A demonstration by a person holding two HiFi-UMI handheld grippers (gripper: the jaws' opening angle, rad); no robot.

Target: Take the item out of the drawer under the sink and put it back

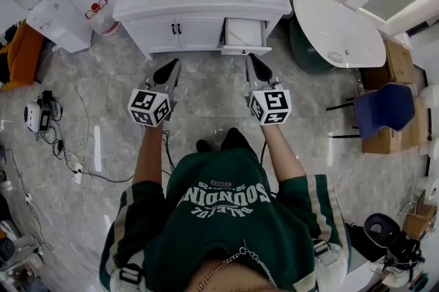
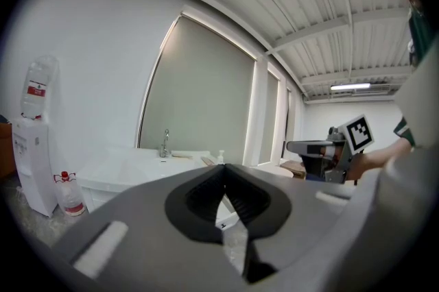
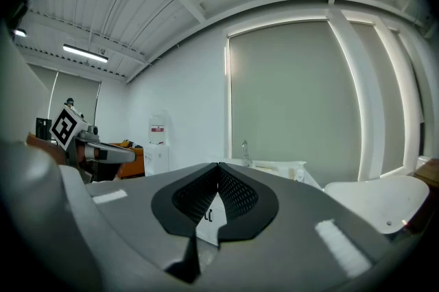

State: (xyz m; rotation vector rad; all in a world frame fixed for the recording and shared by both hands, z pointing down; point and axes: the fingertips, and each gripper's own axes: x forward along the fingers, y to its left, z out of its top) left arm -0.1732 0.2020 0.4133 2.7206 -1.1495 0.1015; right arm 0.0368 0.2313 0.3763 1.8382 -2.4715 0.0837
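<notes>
one drawer (image 1: 244,33) hangs open at the right end of the sink cabinet (image 1: 158,6), next to two shut doors (image 1: 159,33). can't make out the item in it. left gripper (image 1: 173,66) and right gripper (image 1: 254,61) are both closed, empty, over the grey tile floor (image 1: 206,112).

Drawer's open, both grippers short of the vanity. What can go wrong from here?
1. The left gripper and right gripper are both shut; reaching into the drawer like that would likely shove whatever is inside, not grasp it.
2. The drawer juts out from the vanity, so a step forward may knock it.
3. Loose cables lie at left: trip hazard.
</notes>
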